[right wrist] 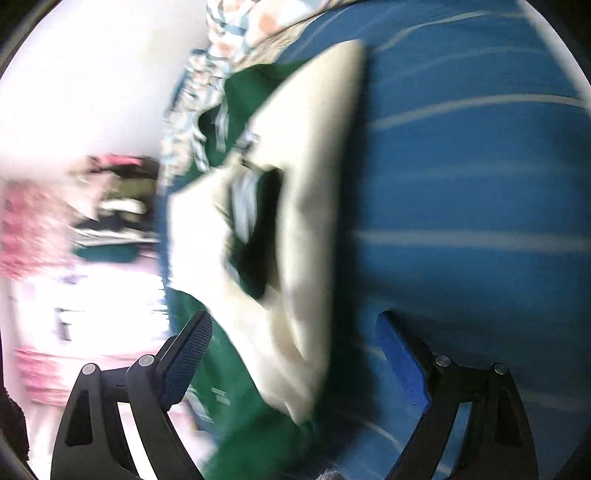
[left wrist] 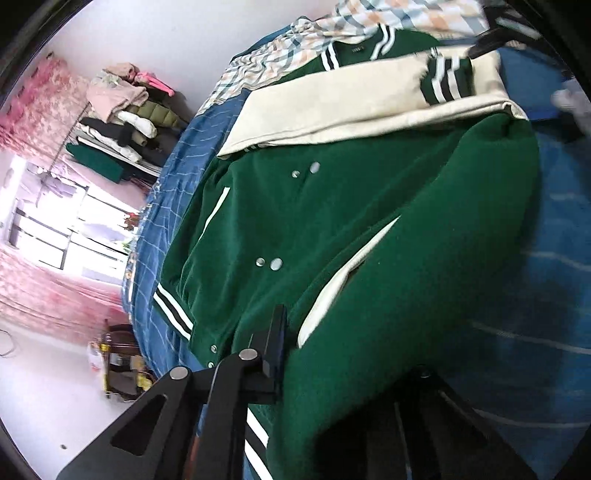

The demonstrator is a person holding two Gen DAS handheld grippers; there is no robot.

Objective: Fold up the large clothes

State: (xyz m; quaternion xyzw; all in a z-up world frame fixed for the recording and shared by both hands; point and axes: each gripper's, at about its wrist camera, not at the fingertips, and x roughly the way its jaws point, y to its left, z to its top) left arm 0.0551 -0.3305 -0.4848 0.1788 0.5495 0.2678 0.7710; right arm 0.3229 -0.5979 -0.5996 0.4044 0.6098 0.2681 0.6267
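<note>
A green varsity jacket with cream sleeves and striped cuffs lies front-up on a blue bed. Both sleeves are folded across its chest. My left gripper is at the jacket's hem; green fabric drapes between its fingers and hides the right finger, so it looks shut on the hem. My right gripper is open and empty above the jacket's cream sleeve, beside the green body. The right wrist view is motion-blurred. The right gripper also shows at the far edge of the left wrist view.
A checked blanket lies at the bed's far end. A rack piled with folded clothes stands by the wall, next to pink curtains and a bright window. A small cart stands on the floor beside the bed.
</note>
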